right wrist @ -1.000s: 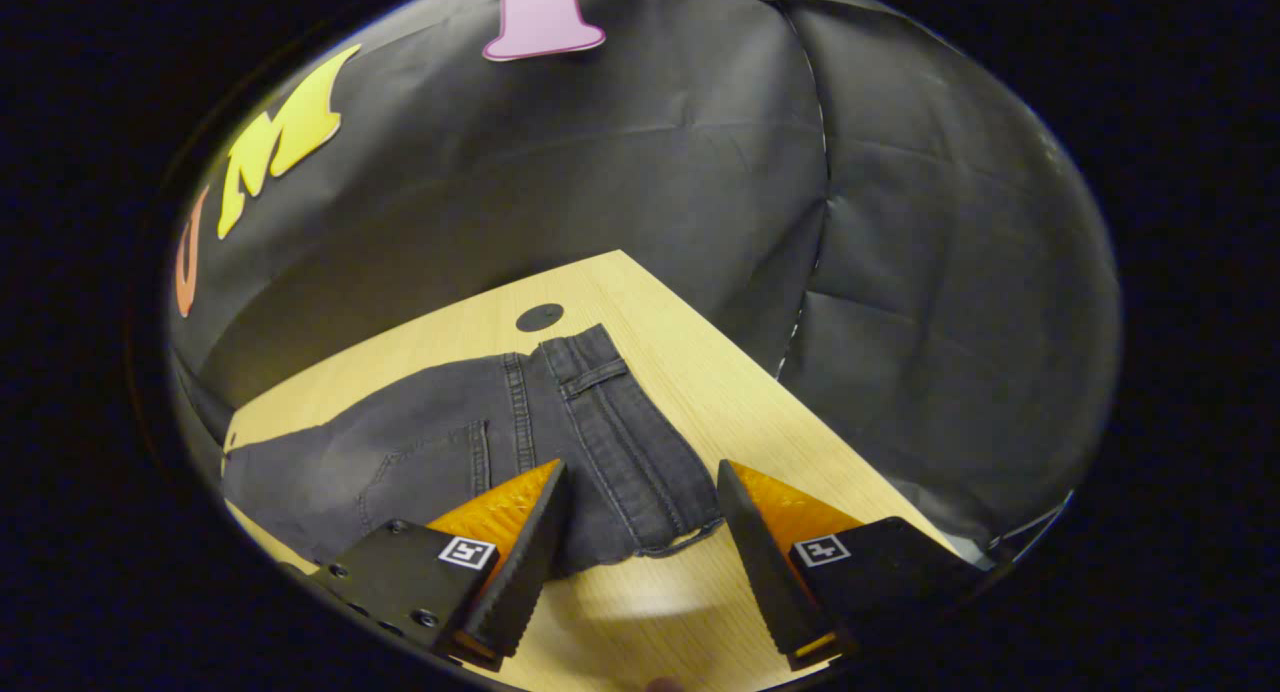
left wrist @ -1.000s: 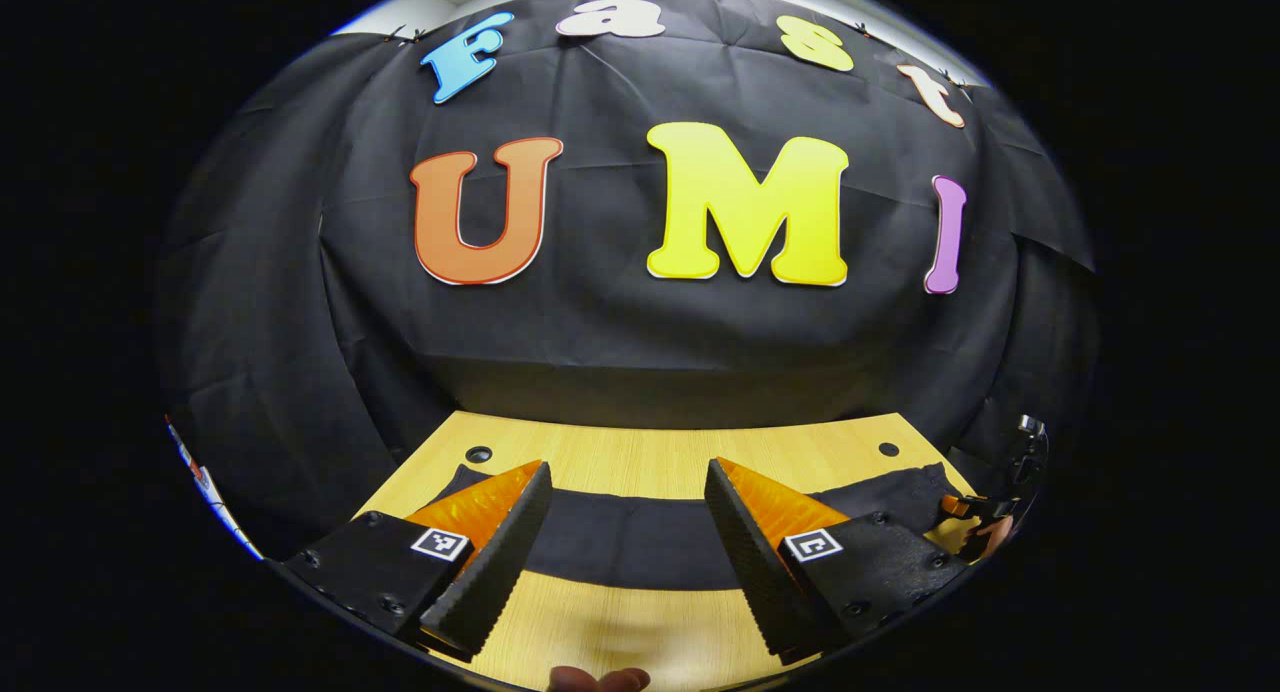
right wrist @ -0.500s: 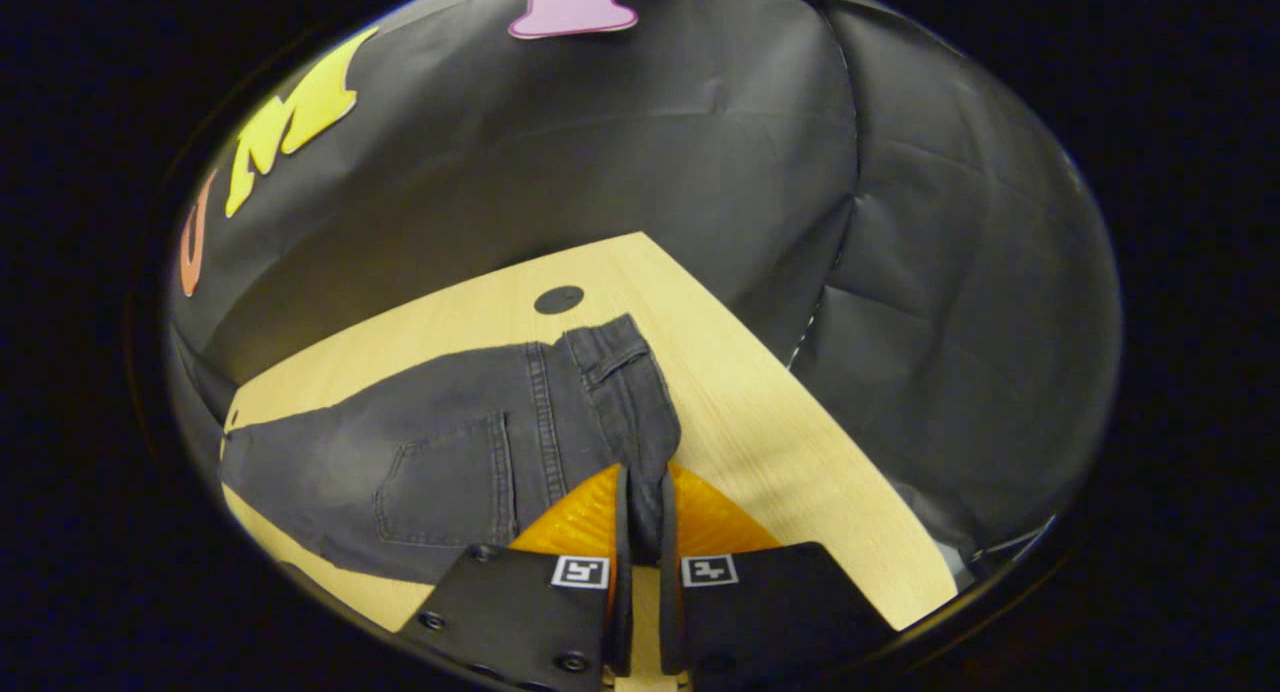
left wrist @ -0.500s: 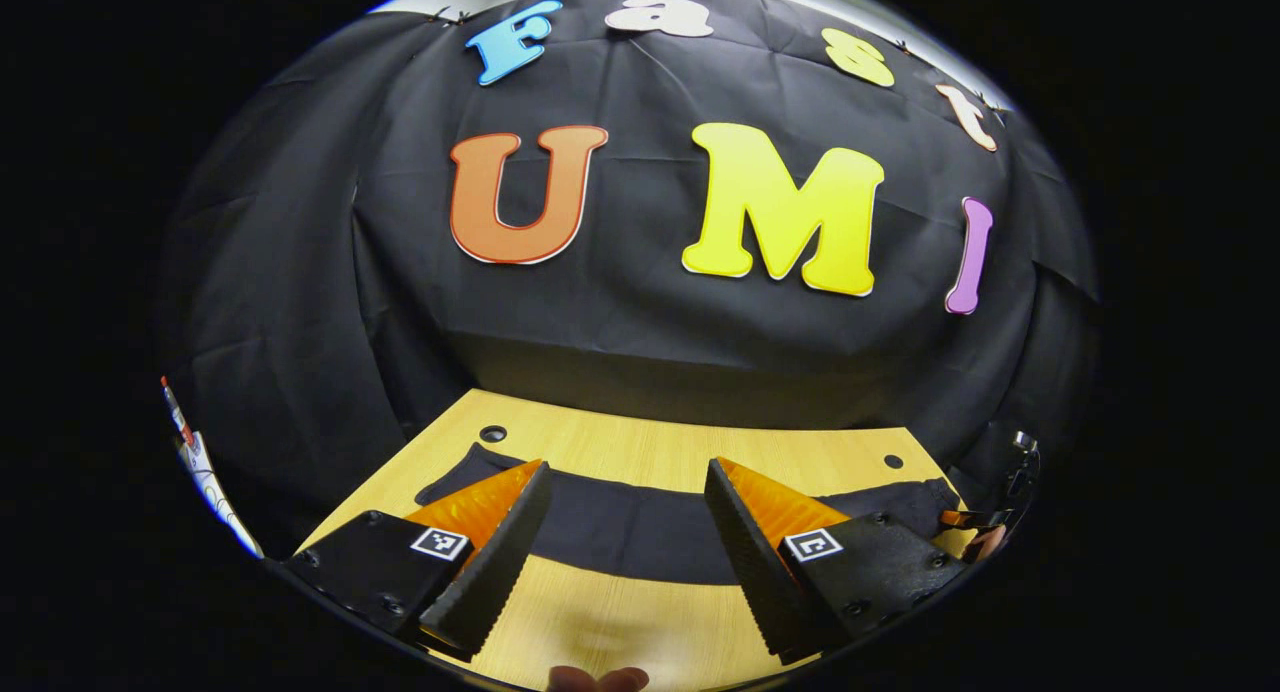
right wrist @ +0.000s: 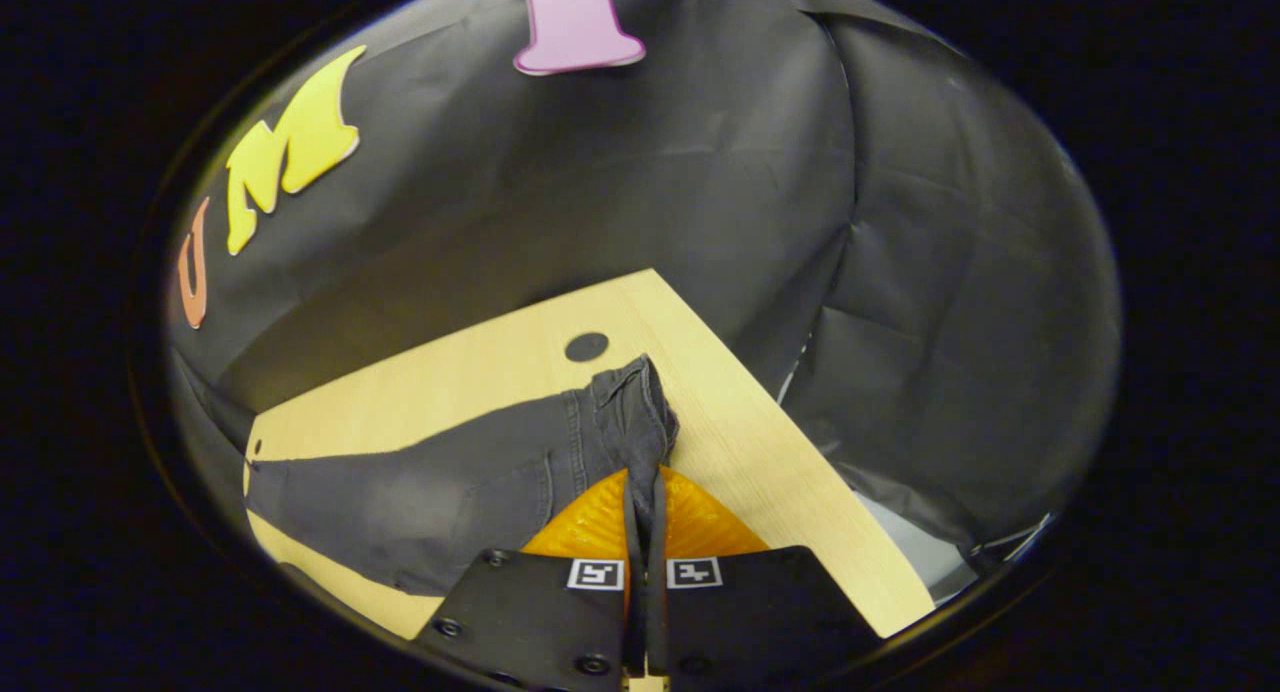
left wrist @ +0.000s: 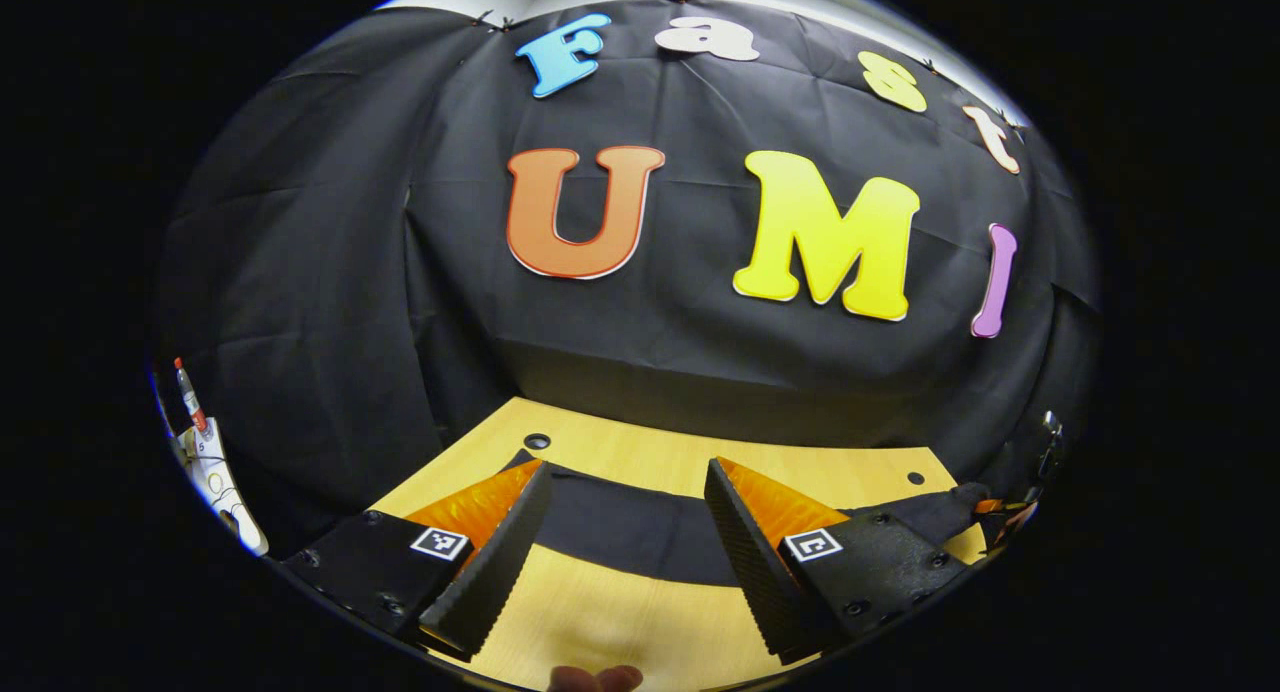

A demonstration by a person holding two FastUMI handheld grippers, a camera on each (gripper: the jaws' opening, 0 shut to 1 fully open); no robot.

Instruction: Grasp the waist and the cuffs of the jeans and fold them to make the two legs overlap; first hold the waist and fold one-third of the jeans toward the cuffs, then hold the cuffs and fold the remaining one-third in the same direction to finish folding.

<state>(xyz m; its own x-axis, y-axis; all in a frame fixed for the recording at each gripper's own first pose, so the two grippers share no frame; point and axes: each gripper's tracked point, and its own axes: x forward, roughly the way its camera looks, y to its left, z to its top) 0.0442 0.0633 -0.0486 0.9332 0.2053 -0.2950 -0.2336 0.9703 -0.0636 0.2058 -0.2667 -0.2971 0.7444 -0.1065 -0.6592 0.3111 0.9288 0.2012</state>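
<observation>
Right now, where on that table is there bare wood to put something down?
Bare table lies between the jeans and the back cloth wall, around the round hole. A second strip runs along the near edge, before the left gripper. It is crowded at the waist, where the right gripper pinches the jeans.

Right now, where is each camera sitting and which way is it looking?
Left gripper view: rides on the open left gripper, low over the light wooden table, facing the booth's black cloth wall; a person's fingertip shows at the bottom.
Right gripper view: rides on the right gripper, looking down its fingers, shut on the waist of the dark grey jeans.
Both share the table, jeans and wall.
</observation>
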